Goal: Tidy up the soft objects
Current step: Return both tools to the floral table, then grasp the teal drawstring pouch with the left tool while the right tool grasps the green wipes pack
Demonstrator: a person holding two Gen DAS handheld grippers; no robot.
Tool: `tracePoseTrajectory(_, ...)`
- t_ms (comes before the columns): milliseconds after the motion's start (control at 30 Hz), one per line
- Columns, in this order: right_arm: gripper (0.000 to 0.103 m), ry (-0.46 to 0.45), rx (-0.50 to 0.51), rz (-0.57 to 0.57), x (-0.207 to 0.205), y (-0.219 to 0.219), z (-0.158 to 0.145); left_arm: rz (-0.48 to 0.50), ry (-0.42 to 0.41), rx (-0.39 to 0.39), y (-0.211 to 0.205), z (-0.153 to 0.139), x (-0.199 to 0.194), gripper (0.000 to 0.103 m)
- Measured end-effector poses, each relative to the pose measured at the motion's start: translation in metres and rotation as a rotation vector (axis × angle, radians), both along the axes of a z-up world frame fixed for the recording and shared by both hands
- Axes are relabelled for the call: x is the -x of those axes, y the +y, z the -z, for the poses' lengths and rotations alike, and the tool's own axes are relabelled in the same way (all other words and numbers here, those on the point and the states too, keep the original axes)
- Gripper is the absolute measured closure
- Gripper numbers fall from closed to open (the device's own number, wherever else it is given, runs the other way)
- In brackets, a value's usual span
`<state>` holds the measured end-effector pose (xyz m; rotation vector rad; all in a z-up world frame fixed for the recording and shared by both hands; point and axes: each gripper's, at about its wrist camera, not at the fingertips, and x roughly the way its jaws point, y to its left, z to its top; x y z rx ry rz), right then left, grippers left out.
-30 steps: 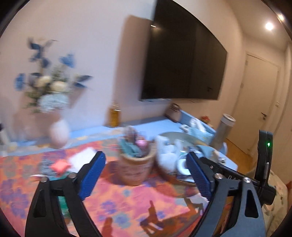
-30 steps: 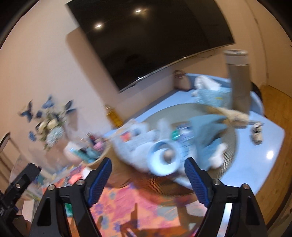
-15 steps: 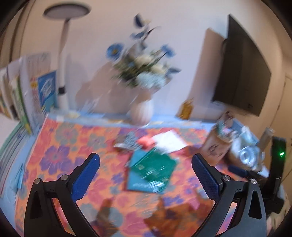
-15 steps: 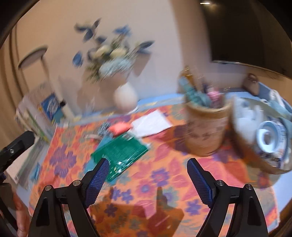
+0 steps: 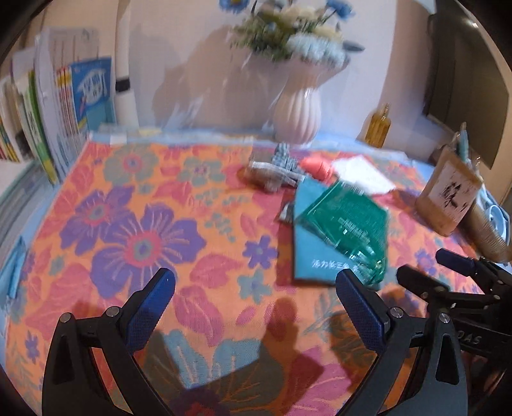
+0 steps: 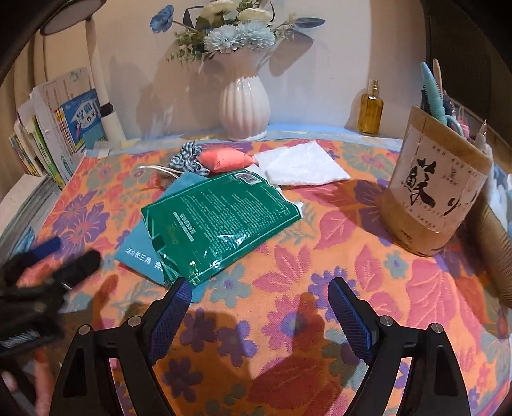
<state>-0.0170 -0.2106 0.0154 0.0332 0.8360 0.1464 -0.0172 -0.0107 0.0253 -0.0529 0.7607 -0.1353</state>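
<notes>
White ribbed vase (image 6: 244, 112) with blue and cream flowers (image 6: 236, 30) at back edge of floral cloth (image 6: 320, 256), mid-way along. Amber bottle (image 6: 370, 110) at back edge, right of vase. Labelled holder (image 6: 435, 188) with pens near right edge. Books (image 6: 60, 128) upright off back-left corner, white lamp post (image 6: 102, 92) just beside them

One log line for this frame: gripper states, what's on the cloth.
left gripper: open, empty | right gripper: open, empty | green packet overlapping teal pouch | coral pouch, white cloth untouched
</notes>
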Motion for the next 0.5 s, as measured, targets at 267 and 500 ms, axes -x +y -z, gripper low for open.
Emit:
tracePoseTrajectory(267,0.017,0.084,-0.061,0.015,-0.011,-0.008,0.012,0.0,-0.004,-0.021,-0.004,0.002,-0.001,0.002)
tracePoseTrajectory(500,0.011,0.108,-0.04,0.012,-0.013,-0.004,0.015,0.003,0.002,-0.035,-0.006,0.003,-0.003,0.002)
